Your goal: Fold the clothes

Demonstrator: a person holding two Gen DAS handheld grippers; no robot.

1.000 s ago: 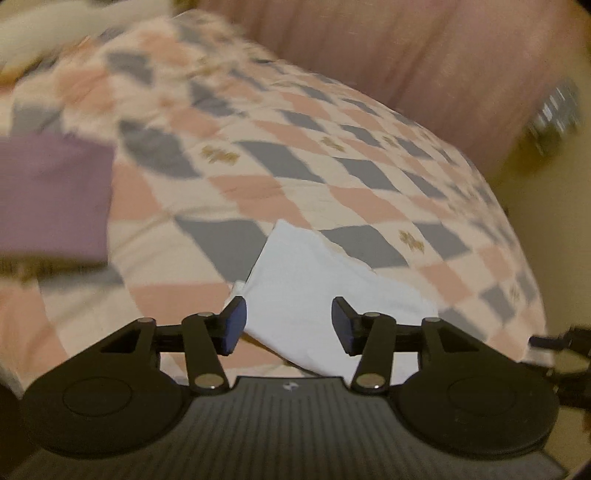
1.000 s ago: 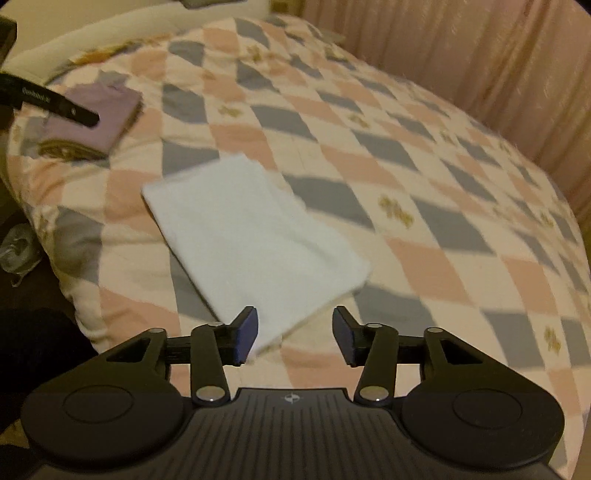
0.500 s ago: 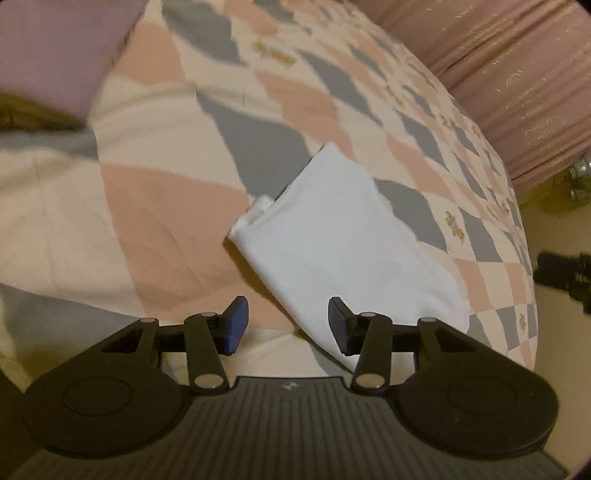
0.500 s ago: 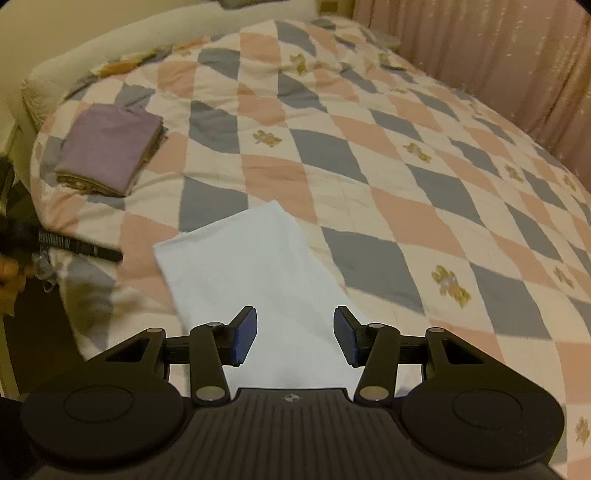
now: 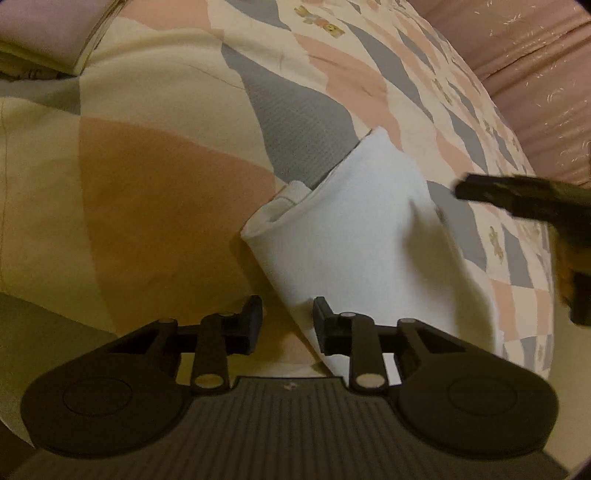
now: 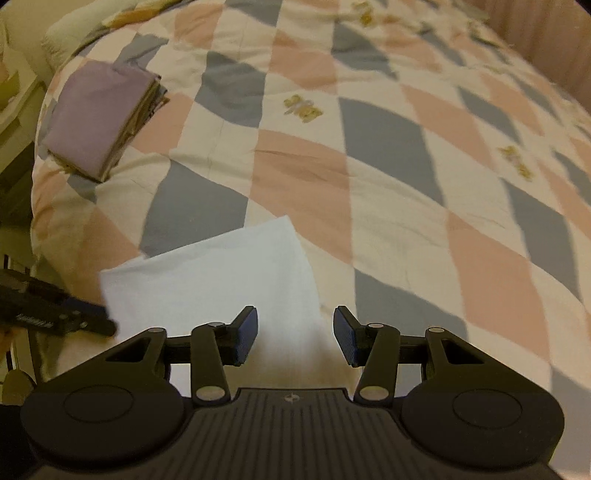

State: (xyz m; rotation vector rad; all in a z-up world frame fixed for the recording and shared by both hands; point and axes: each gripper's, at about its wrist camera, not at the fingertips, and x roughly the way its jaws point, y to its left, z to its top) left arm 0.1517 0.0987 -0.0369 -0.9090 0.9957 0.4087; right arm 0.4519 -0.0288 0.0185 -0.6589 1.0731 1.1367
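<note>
**Over the white cloth, both grippers drop closer**

Beneath the left gripper, its jaws closing around the near edge of the folded white cloth, the quilt looms larger than a second ago. Right gripper stays parted, now above the cloth's near end.

A folded white cloth lies on a bed covered by a quilt of cream, pink and grey diamonds. The left gripper points down at the cloth's near edge, and its fingers are closing with that edge in the gap between them, the pads not yet pressing it. At the cloth's left corner the folded layers show. A lilac folded pile sits at the top left. The right gripper reaches in, blurred, from the right. Pink curtains hang behind.
</note>
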